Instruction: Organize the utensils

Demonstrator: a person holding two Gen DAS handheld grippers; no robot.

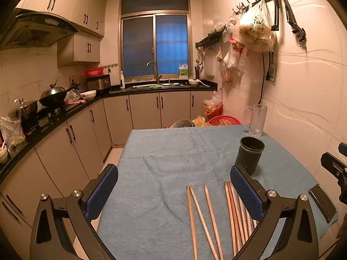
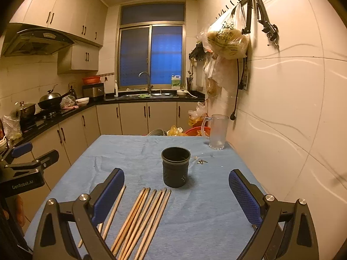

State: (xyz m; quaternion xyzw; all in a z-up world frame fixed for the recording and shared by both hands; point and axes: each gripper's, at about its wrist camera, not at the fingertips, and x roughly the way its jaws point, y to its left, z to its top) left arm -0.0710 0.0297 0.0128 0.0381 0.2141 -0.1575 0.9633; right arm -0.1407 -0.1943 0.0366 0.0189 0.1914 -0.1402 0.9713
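**Chopsticks lying loose, holder standing empty-looking behind them**

Nearest the cameras, both grippers are hovering over the near edge of the worktop (image 2: pixel 206 216), which is lying under a blue cloth. The left gripper (image 1: pixel 173 186) is holding its jaws wide with nothing between them, and the right gripper (image 2: pixel 176 186) is doing the same. Neither is touching anything.

Just beyond the fingertips, the wooden chopsticks (image 2: pixel 143 218) are lying flat on the cloth, most of them bunched side by side and roughly parallel, with a few strays sitting apart on the left of the bunch. Their tips are pointing away, toward the black utensil holder (image 2: pixel 175 166), which is standing upright just behind them, mouth open.

The chopsticks are likely handling as light, stiff and thin sticks, prone to rolling and to slipping out of a loose pinch. Lying flush on soft cloth, they are probably hard to get under, so taking one or a pair across the shaft near mid-length looks the steadiest, then tipping them upright over the holder. The holder seems light enough to topple if knocked on its rim.

Farther back, a clear glass mug (image 2: pixel 216 132) is standing near the wall, well apart from the holder.
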